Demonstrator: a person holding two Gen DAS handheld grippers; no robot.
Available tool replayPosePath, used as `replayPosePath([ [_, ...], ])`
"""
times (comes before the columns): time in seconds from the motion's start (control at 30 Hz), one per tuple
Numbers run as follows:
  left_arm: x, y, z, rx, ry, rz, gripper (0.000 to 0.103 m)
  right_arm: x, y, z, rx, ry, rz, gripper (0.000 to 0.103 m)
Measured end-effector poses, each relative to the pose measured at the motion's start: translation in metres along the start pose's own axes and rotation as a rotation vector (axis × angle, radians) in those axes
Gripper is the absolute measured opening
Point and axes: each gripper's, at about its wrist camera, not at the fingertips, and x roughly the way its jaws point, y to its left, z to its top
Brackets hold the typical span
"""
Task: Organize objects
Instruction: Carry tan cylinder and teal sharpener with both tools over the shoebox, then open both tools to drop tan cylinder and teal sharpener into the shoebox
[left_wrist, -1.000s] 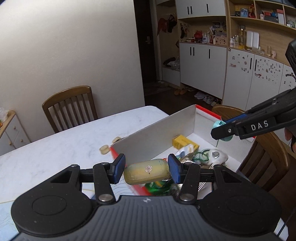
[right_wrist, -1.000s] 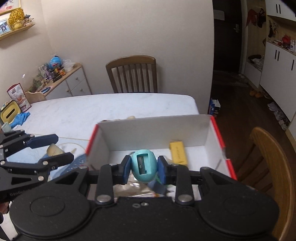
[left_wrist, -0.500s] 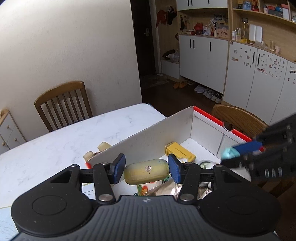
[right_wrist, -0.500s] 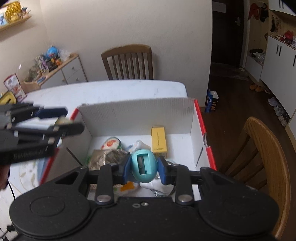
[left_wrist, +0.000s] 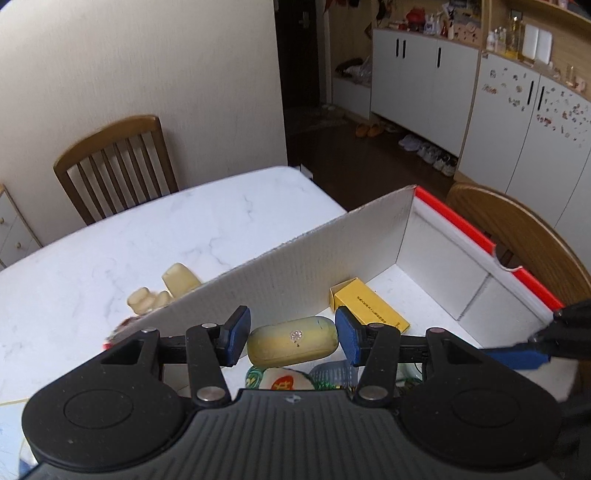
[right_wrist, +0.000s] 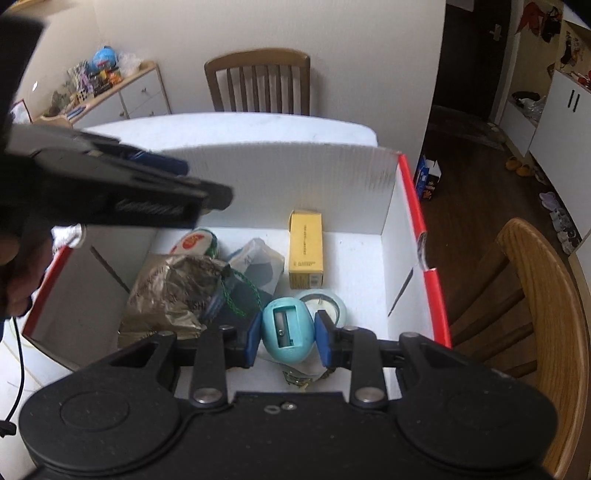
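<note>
My left gripper (left_wrist: 291, 338) is shut on a yellow-green oval case (left_wrist: 292, 340) and holds it over the near left part of the white box with red rims (left_wrist: 321, 254). My right gripper (right_wrist: 286, 336) holds a teal egg-shaped pencil sharpener (right_wrist: 287, 334) low inside the same box (right_wrist: 280, 166); its right pad shows a slight gap from the sharpener. The left gripper crosses the upper left of the right wrist view (right_wrist: 110, 188). A blue fingertip of the right gripper shows in the left wrist view (left_wrist: 517, 358).
The box holds a yellow carton (right_wrist: 306, 249), a crumpled brown bag (right_wrist: 170, 295), a clear packet (right_wrist: 256, 262), a tape roll (right_wrist: 325, 302) and a round red-and-white item (right_wrist: 195, 242). Beige pieces (left_wrist: 162, 291) lie on the marble table (left_wrist: 129, 251). Wooden chairs (right_wrist: 539, 295) stand around.
Both grippers moved forward over the box and lower. The right gripper has come down into the box with the sharpener. The left gripper now crosses the right wrist view.
</note>
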Motion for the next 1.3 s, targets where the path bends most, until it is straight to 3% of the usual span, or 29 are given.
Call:
replayPosePath([
  [0.37,0.034,0.0,-0.001,-0.035,0.114,-0.01,0.05,0.01,0.003,-0.001,-0.045,0.005,-0.011,0.029],
  [0.63,0.044,-0.001,-0.003,-0.045,0.16,-0.026,0.05,0.012,-0.007,-0.002,-0.008,0.012,0.001,0.03],
  [0.87,0.044,0.003,-0.003,-0.063,0.163,-0.033,0.051,0.007,-0.012,-0.005,0.024,0.014,0.022,0.034],
  [1.0,0.04,0.002,-0.003,-0.057,0.15,-0.027,0.061,0.005,-0.014,-0.005,0.04,0.009,0.031,0.035],
  [1.3,0.02,0.0,-0.003,-0.06,0.108,-0.027,0.061,-0.006,-0.015,-0.002,0.068,-0.022,0.042,0.038],
])
